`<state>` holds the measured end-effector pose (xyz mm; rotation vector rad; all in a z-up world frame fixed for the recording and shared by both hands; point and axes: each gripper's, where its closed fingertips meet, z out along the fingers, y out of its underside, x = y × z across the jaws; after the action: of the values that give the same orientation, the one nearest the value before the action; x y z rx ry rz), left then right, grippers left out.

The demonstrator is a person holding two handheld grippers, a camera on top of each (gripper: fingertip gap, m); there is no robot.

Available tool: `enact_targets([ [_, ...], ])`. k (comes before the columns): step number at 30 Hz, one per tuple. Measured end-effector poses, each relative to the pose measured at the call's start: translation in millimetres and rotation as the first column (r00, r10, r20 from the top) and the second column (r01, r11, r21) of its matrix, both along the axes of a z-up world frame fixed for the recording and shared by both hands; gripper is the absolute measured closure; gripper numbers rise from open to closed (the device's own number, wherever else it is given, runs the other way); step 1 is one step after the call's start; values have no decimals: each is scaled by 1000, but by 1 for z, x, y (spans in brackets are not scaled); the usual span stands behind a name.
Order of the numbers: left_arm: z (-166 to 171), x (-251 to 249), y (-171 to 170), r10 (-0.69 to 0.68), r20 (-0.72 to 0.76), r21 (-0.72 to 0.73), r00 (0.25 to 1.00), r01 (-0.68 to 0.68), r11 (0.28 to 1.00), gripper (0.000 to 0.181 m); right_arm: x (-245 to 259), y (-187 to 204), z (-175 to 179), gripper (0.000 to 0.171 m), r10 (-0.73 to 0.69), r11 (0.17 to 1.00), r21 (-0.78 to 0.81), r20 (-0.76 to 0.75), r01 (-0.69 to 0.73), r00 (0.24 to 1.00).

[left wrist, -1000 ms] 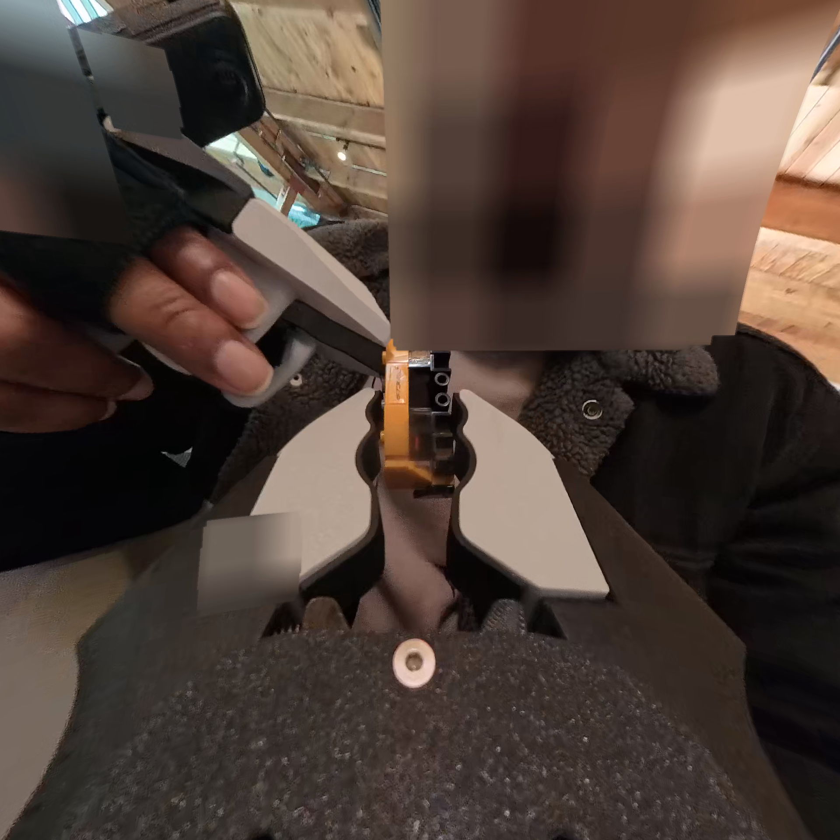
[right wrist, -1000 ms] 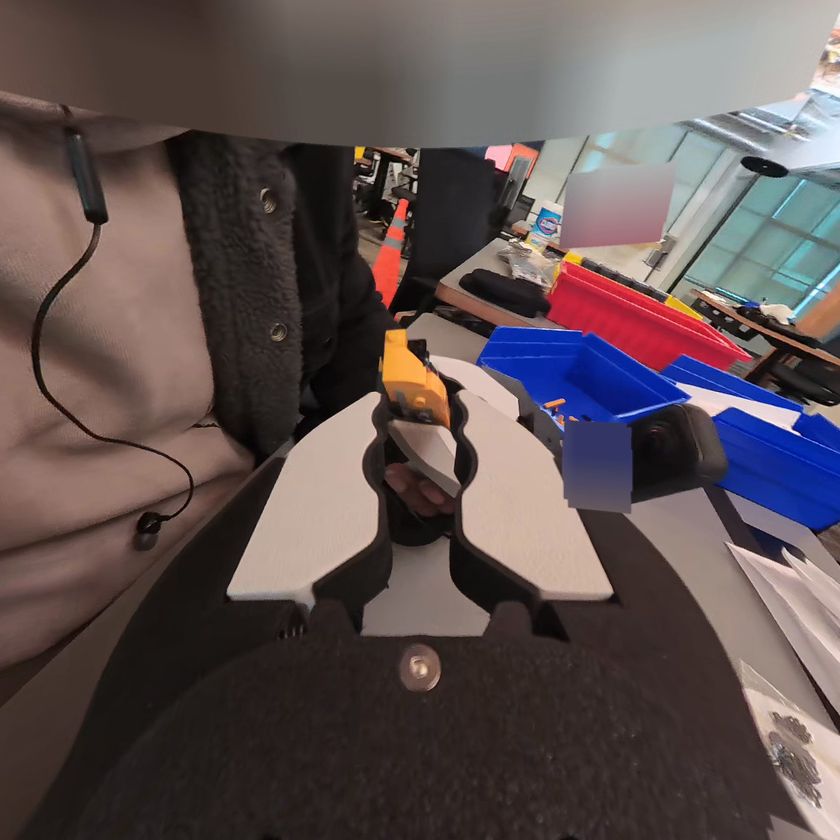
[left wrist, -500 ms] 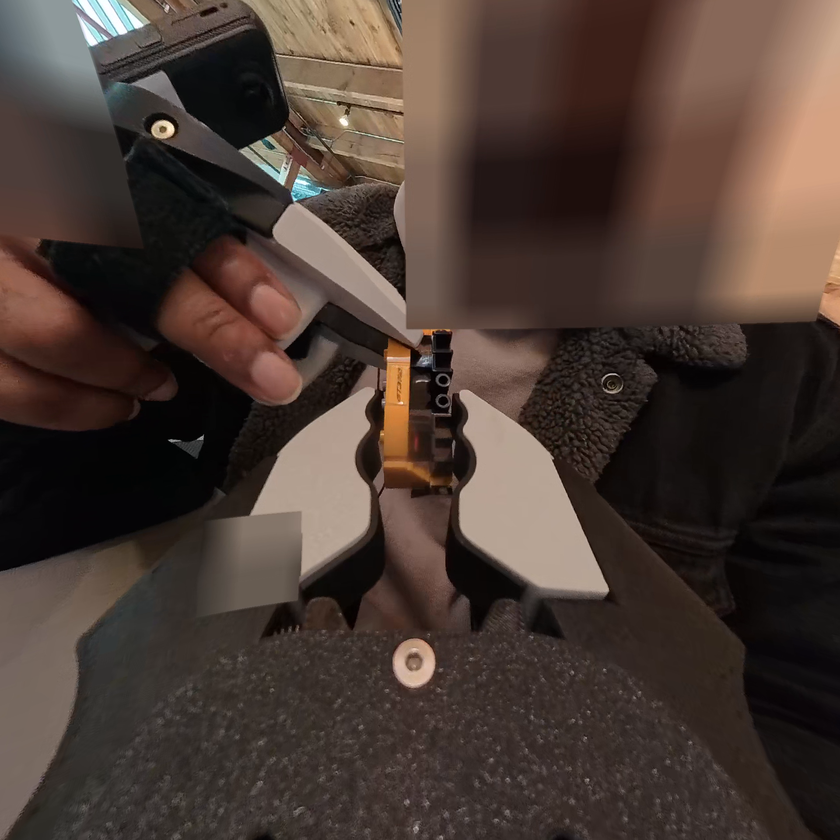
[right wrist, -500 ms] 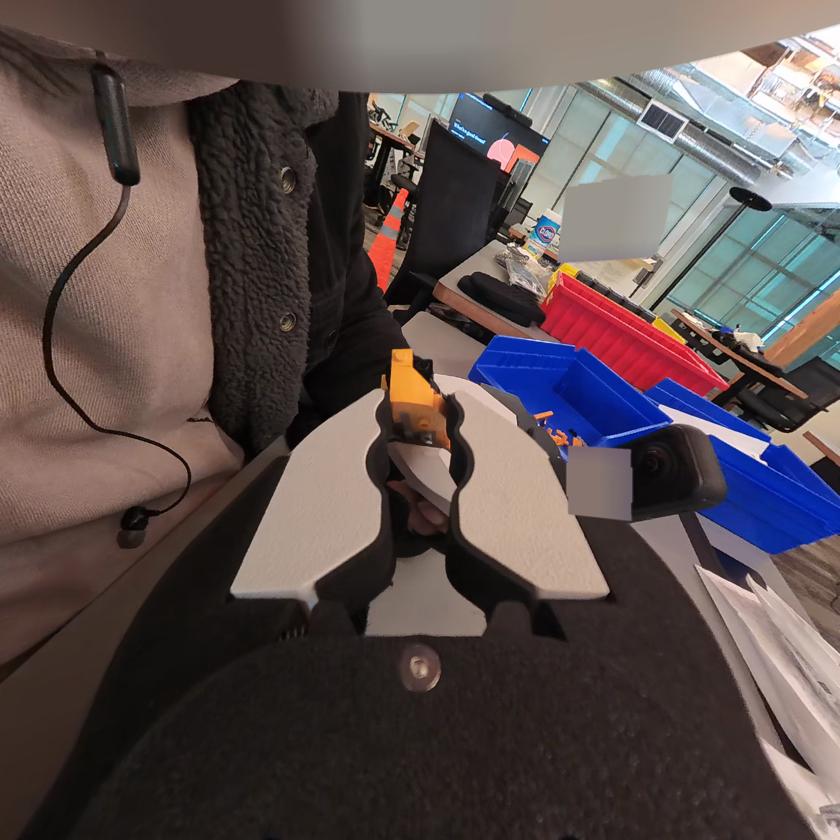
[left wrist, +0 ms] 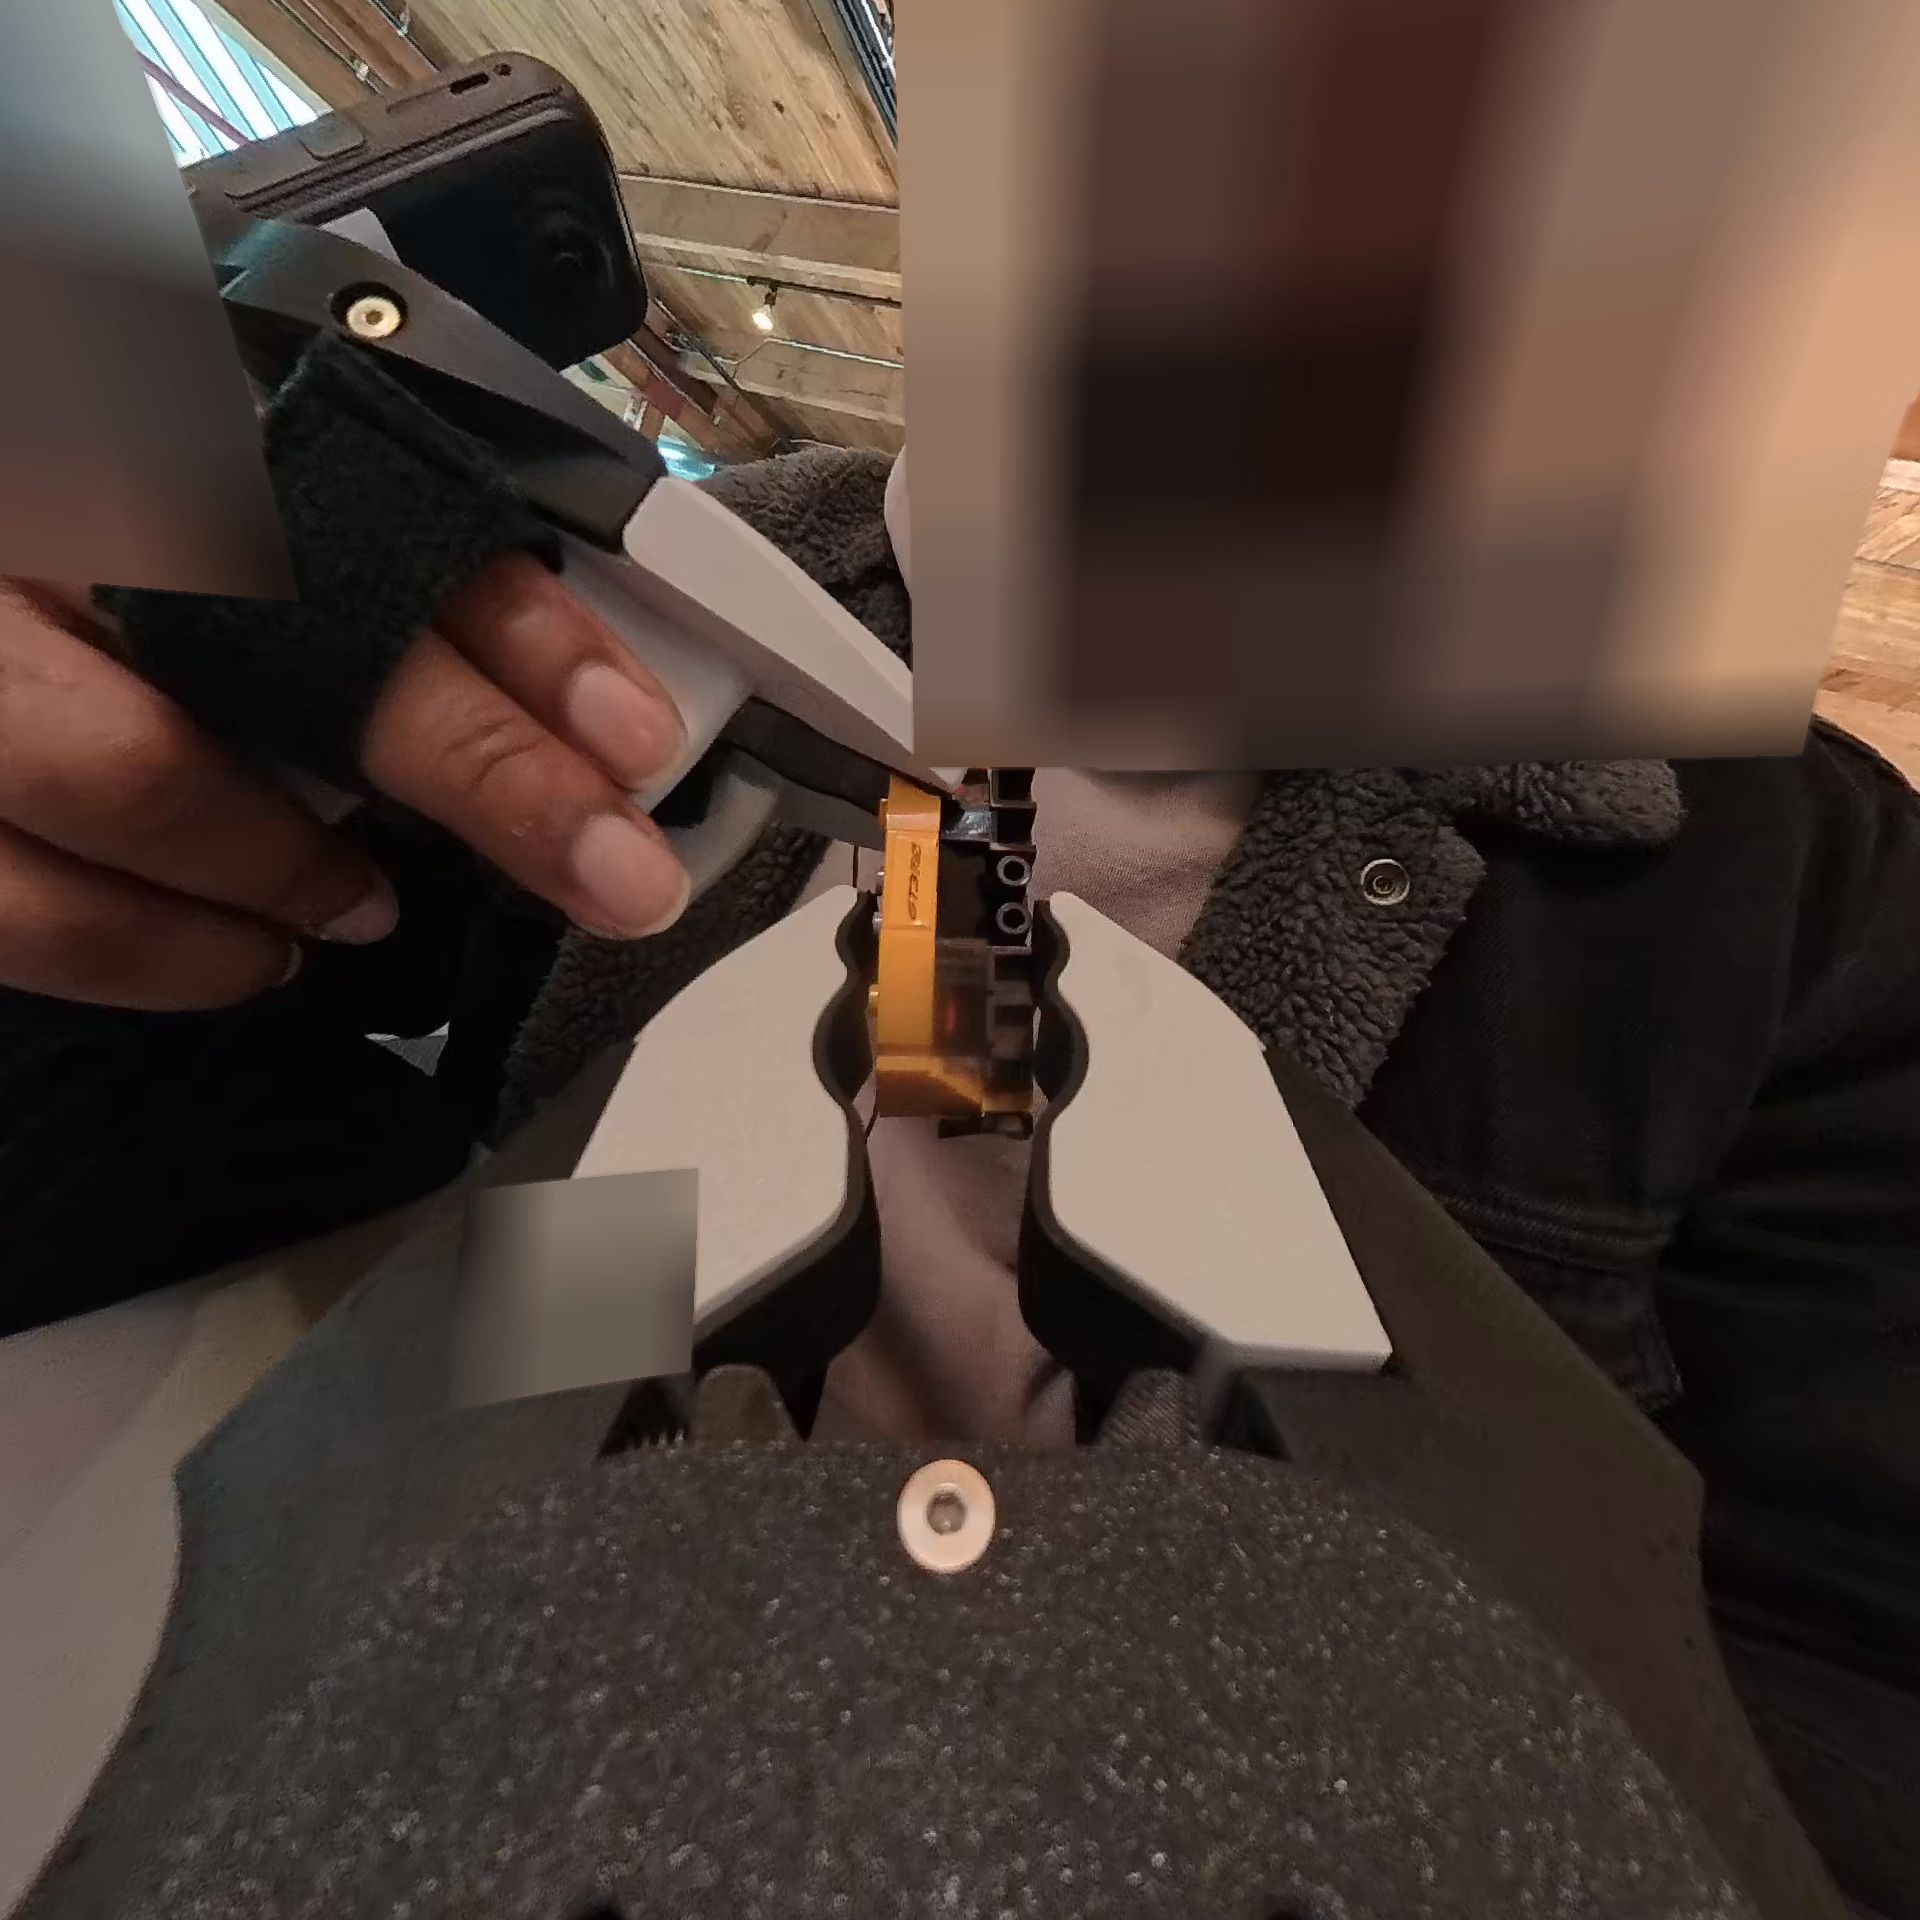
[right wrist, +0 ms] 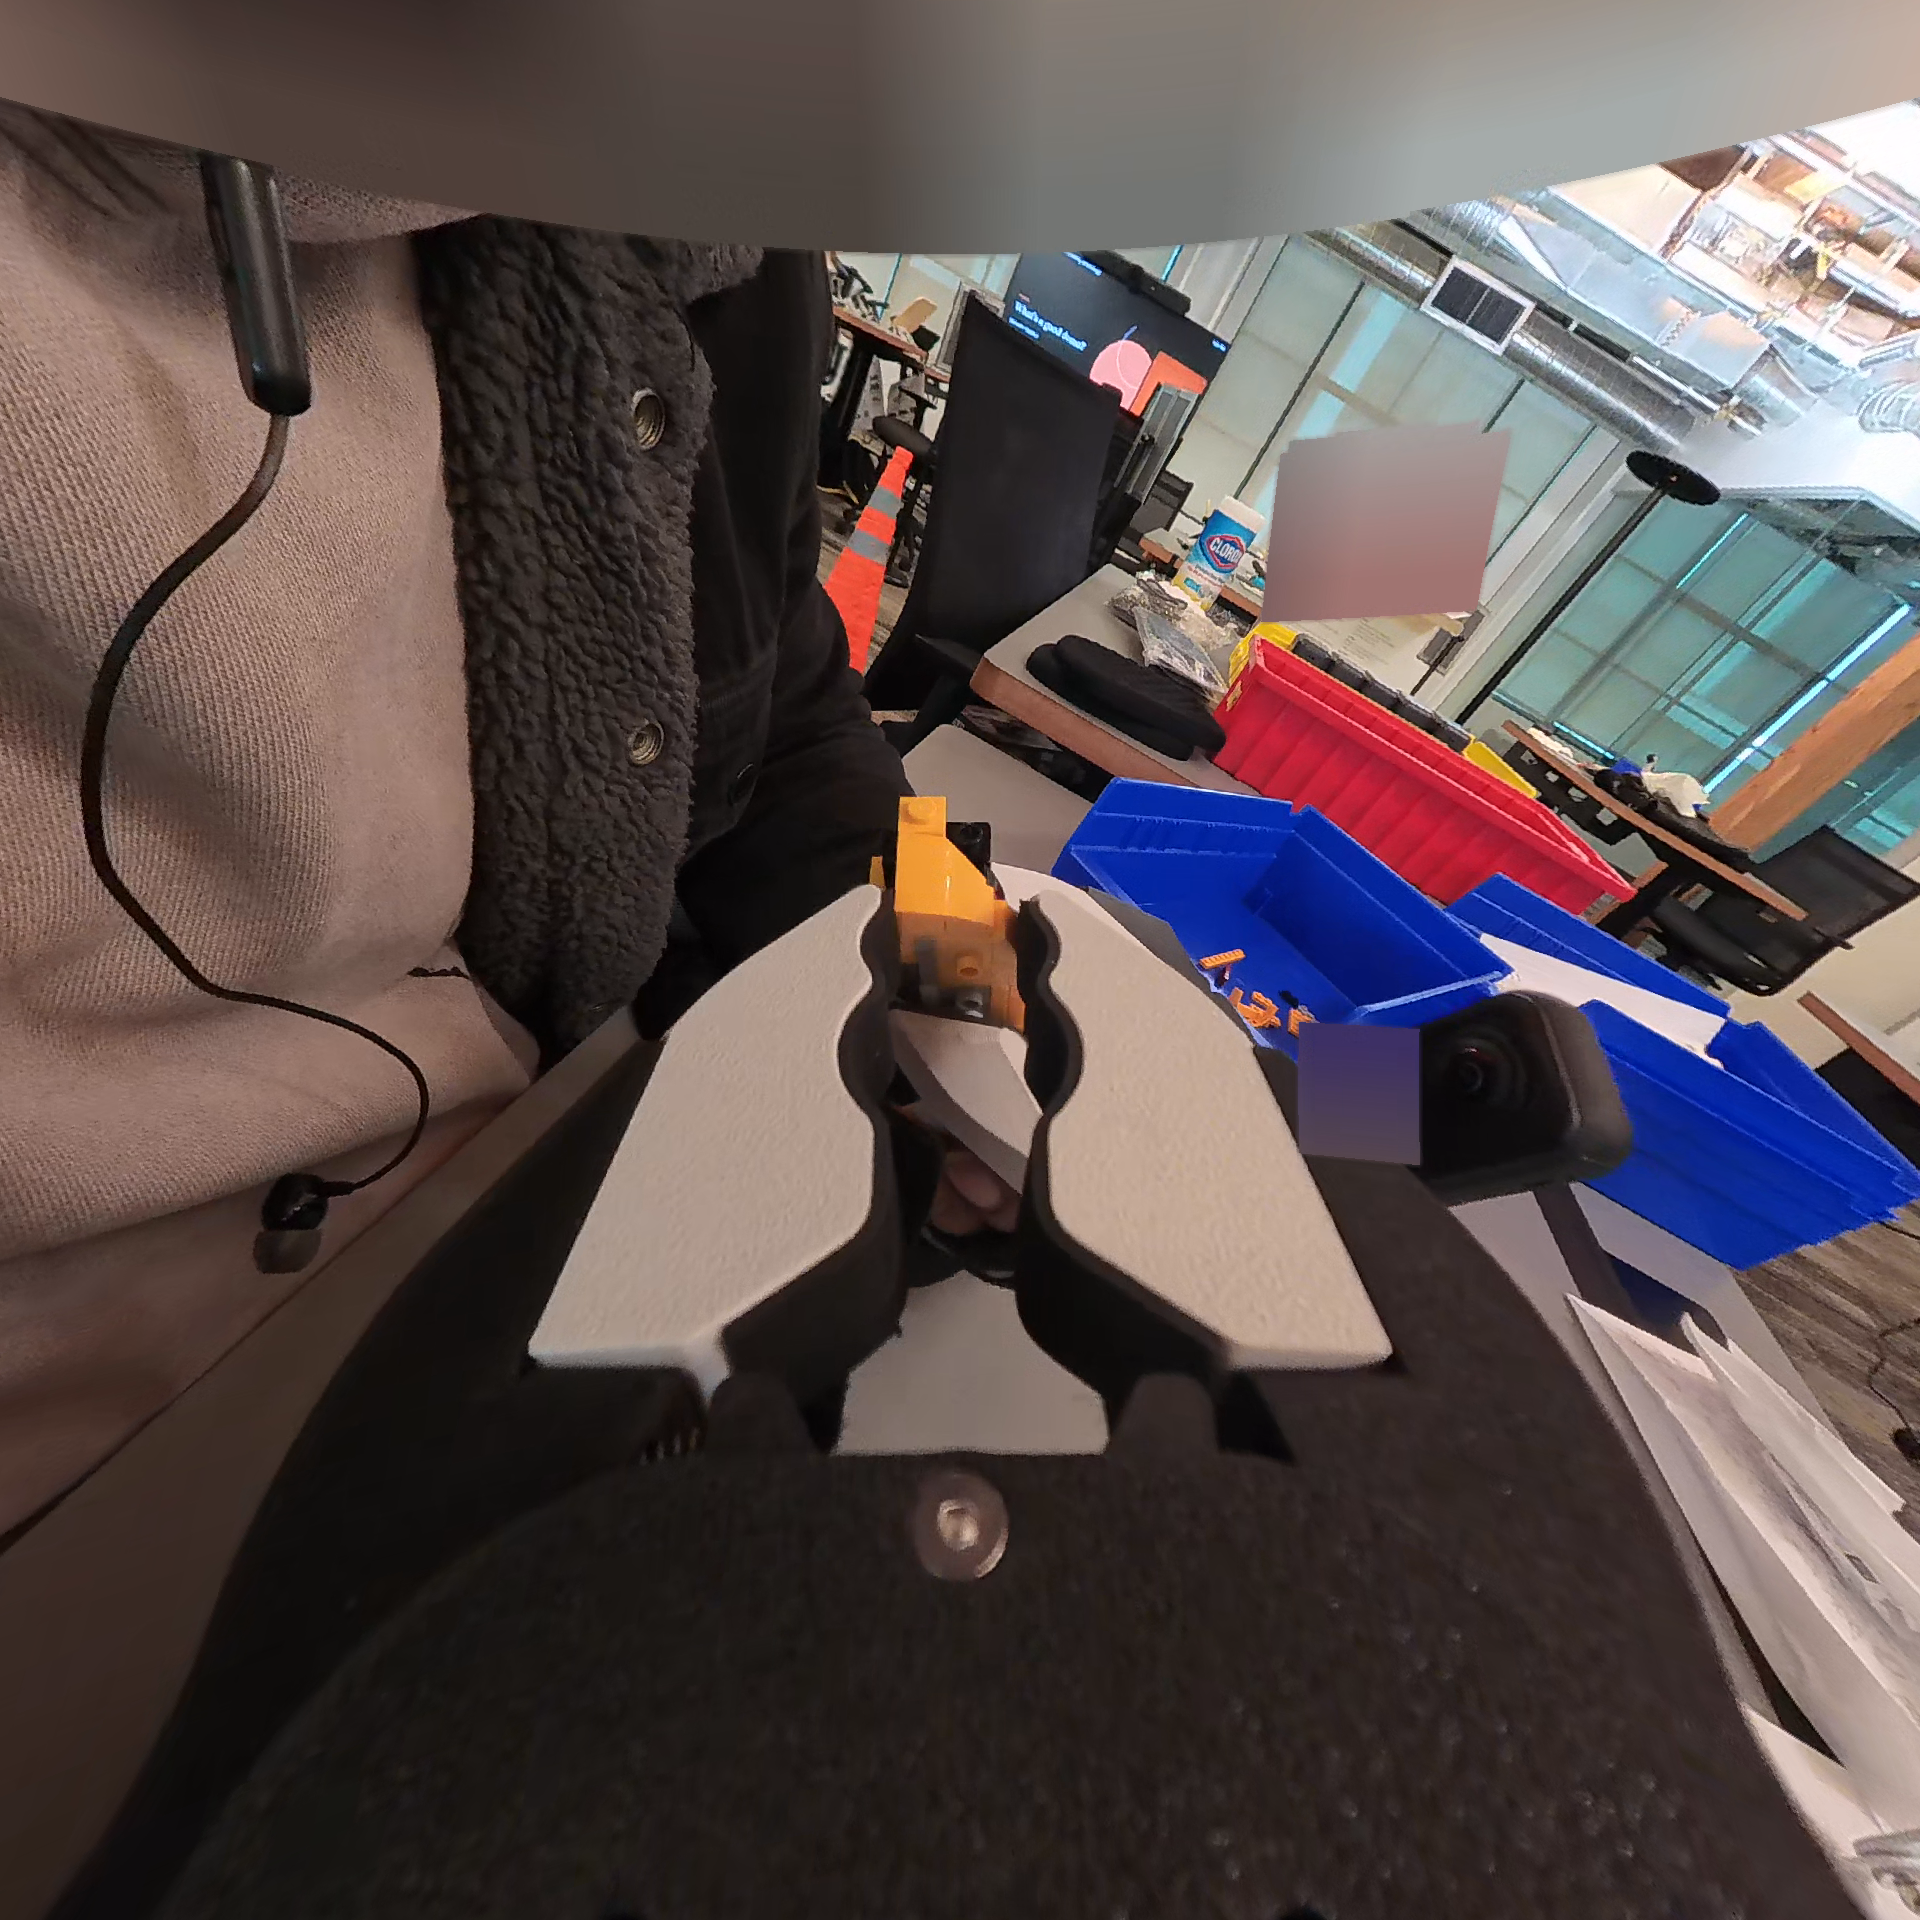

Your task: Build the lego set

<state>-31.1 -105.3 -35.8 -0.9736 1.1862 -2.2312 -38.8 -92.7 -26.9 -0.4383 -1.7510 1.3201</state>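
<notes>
Left wrist view | left gripper (left wrist: 951, 987) jaws clamped the lego assembly (left wrist: 951, 977) — long axis along the fingers | right gripper (right wrist: 951, 971) jaws closed on its orange end.

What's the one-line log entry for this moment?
left gripper: shut on lego assembly | right gripper: shut on same assembly, orange side | held in air near person's chest | blue bin: loose orange pieces

I count two grippers, the left gripper (left wrist: 951, 940) and the right gripper (right wrist: 951, 935), and one orange-and-black lego assembly (left wrist: 951, 966) between them. On the desk I see three blue bins (right wrist: 1340, 925), one red bin (right wrist: 1382, 769) and one loose heap of orange pieces (right wrist: 1252, 1003). One traffic cone (right wrist: 871, 566) stands behind.
</notes>
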Motion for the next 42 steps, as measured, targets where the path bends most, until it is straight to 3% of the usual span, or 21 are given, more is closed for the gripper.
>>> enact_targets([
  [4,5,-2,8,35,29,-32,999,-34,999,153,-1,9,7,149,-41,999,-34,-8,41,999],
  [7,5,-2,14,68,28,-42,997,-66,997,153,1,14,12,131,-41,998,-57,-5,41,999],
  [17,7,-3,25,141,36,-64,989,-138,988,153,-10,26,-7,128,-156,984,84,12,154,988],
  [20,16,-7,28,119,121,-128,986,-104,986,153,-18,30,-1,137,-201,978,49,-19,202,979],
  [25,32,-19,38,106,281,-242,954,-36,970,153,-27,38,13,138,-246,969,-30,-10,245,969],
  [31,37,-22,48,99,361,-321,927,24,947,153,-29,45,16,134,-216,976,-34,36,217,976],
  [37,37,-24,40,10,387,-299,922,115,947,153,-31,35,19,137,-160,986,34,-12,161,987],
  [42,39,-31,32,-55,433,-264,900,185,946,153,-37,27,21,138,-198,977,73,-39,201,979],
])
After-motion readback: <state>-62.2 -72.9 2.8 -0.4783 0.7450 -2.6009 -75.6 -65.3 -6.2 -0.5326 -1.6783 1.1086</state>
